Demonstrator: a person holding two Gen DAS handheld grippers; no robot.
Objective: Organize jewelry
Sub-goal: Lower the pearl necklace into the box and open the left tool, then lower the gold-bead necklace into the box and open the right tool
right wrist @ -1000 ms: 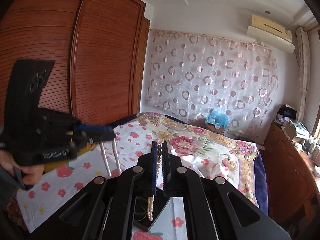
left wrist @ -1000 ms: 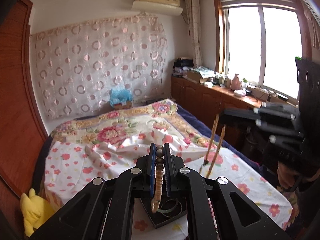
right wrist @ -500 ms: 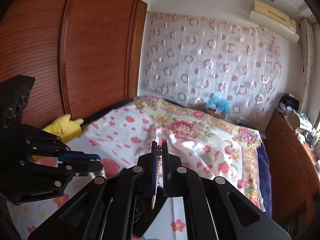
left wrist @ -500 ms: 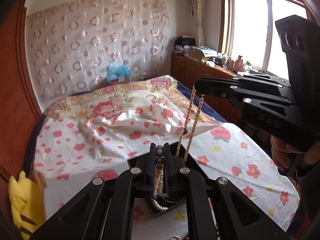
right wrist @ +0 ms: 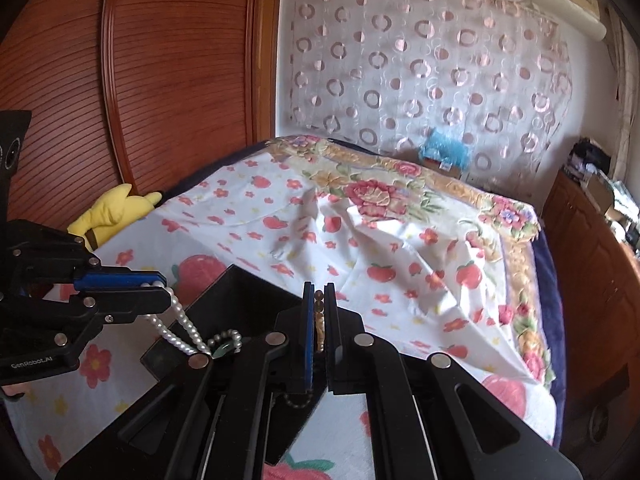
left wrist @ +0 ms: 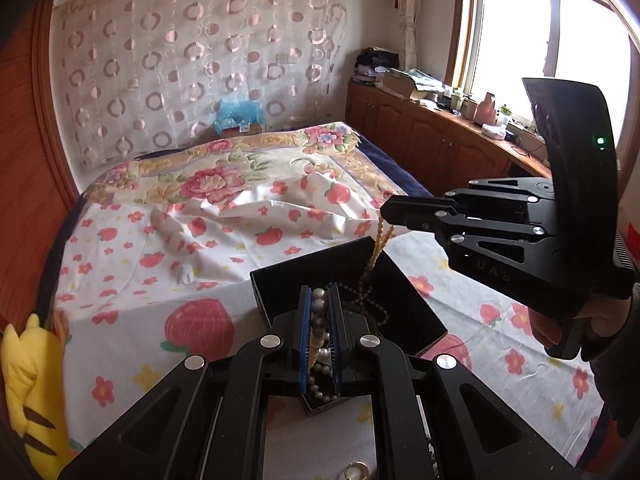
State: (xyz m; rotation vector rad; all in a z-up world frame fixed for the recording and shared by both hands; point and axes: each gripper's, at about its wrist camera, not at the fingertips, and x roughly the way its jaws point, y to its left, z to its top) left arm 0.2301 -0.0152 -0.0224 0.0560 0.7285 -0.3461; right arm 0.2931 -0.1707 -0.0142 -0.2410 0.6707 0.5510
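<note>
My left gripper point(left wrist: 319, 300) has its blue-padded fingers point(left wrist: 305, 332) clenched on a strand of white pearl beads point(left wrist: 318, 312), which hangs between them into the open black square jewelry box point(left wrist: 416, 316) at lower centre of the left view. In the right view that same strand loops from the left gripper at the left edge down into the box, ending beside a small green ring-shaped piece point(right wrist: 224, 350) that I can barely make out. My right gripper point(right wrist: 319, 298) is clamped tight on a thin necklace of small tan beads point(left wrist: 378, 244); in the left view it trails from the gripper's tip at right of centre down into the box. The box interior is dark and largely hidden behind my own gripper bodies, so I cannot sort the tangle of chains inside. A gold ring point(left wrist: 357, 470) is cut off by the bottom edge of the left view. The box sits on a bed covered by a white sheet printed with strawberries and flowers point(right wrist: 400, 256); a yellow plush toy point(right wrist: 116, 212) lies at the bed's left edge, and a person's hand point(left wrist: 592, 320) grips the right handle at far right.
</note>
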